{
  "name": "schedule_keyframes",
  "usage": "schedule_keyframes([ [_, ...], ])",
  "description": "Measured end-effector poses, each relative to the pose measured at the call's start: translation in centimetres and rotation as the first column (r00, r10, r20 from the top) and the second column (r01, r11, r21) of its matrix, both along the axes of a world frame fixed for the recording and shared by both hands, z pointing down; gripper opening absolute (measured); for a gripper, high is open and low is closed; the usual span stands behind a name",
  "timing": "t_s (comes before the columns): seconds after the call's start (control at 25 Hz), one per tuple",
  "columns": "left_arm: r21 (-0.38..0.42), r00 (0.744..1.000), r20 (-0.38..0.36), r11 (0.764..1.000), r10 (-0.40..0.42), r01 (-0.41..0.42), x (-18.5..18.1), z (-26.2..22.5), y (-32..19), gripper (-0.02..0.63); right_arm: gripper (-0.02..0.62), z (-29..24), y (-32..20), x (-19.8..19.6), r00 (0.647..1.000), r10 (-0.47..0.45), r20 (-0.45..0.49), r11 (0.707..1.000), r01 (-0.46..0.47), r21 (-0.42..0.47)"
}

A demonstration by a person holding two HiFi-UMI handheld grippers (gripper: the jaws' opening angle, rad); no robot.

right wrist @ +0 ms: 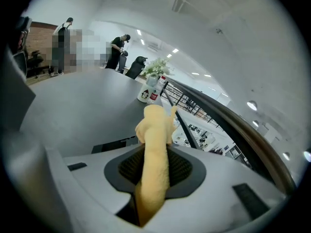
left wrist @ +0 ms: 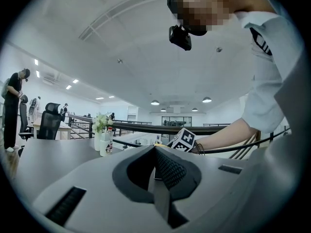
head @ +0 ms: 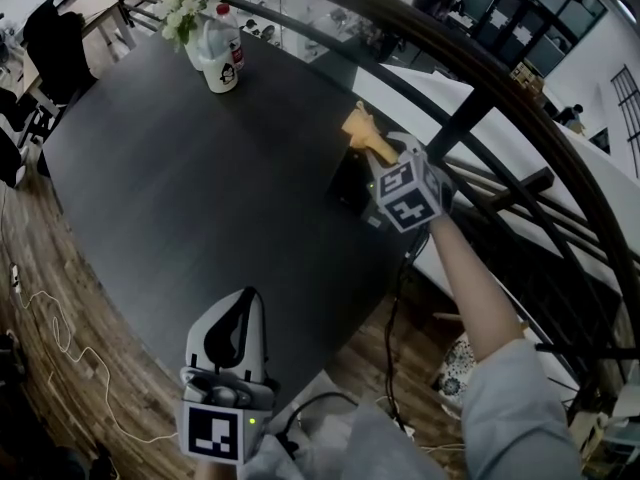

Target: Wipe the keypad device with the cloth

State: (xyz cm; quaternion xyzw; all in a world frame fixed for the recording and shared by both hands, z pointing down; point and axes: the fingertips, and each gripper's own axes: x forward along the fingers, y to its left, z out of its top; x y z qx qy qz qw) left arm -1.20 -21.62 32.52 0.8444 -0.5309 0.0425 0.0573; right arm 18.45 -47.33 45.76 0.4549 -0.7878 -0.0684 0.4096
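Left gripper (head: 246,300) sits closed and empty close in; further out, right gripper (right wrist: 155,166) is clamped on the yellow cloth (right wrist: 154,130), above the keypad device (head: 348,180) at the table (head: 200,188) edge. I'd press lightly, dragging cloth flat.

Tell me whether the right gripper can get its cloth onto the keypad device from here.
Probably yes. The right gripper, jaws shut on the yellow cloth, hangs close by the keypad device at the edge of the table, and nothing shows between them.
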Motion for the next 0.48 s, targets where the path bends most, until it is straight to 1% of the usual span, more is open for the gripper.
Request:
schedule_keyframes([
  [0.16, -0.001, 1.000, -0.001, 1.000, -0.005, 0.005, -0.1, 0.3, -0.1, 0.006, 0.103, 0.4, -0.3, -0.9, 0.998, -0.052, -0.046, 0.998, 0.051, -0.026],
  [0.28, 0.000, 1.000, -0.003, 1.000, -0.008, 0.008, -0.2, 0.3, -0.1, 0.006, 0.104, 0.2, -0.5, -1.3, 0.996, -0.072, -0.055, 0.997, 0.070, -0.031],
  [0.48, 0.006, 1.000, -0.002, 1.000, -0.002, 0.002, 0.1, 0.1, 0.0, 0.006, 0.104, 0.7, 0.1, -0.2, 1.000, -0.025, -0.011, 0.999, 0.024, -0.049],
])
